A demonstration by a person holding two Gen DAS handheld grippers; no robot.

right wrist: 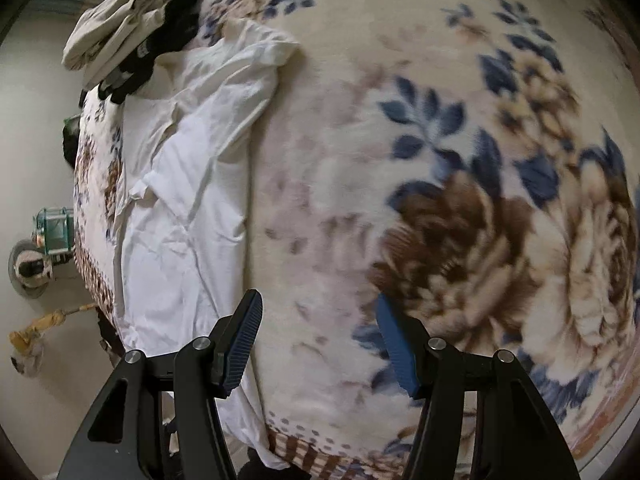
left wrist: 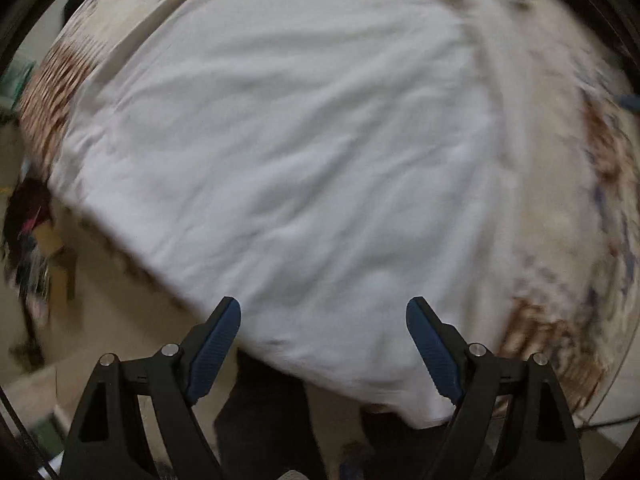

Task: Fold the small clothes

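A white garment [left wrist: 288, 152] lies spread flat on a floral blanket [left wrist: 560, 208] and fills most of the blurred left wrist view. My left gripper [left wrist: 323, 312] is open and empty above the garment's near edge. In the right wrist view the same white garment [right wrist: 188, 208] lies lengthwise along the left side of the blanket [right wrist: 400, 160], with one sleeve [right wrist: 248, 80] laid out at the far end. My right gripper [right wrist: 318, 312] is open and empty, over the blanket just right of the garment's edge.
A pile of beige and black clothes [right wrist: 136, 28] sits at the far end of the bed beyond the garment. The bed edge drops to the floor on the left, where a round fan base [right wrist: 30, 268] and a yellow cloth [right wrist: 36, 328] lie. Dark clutter [left wrist: 28, 232] lies on the floor.
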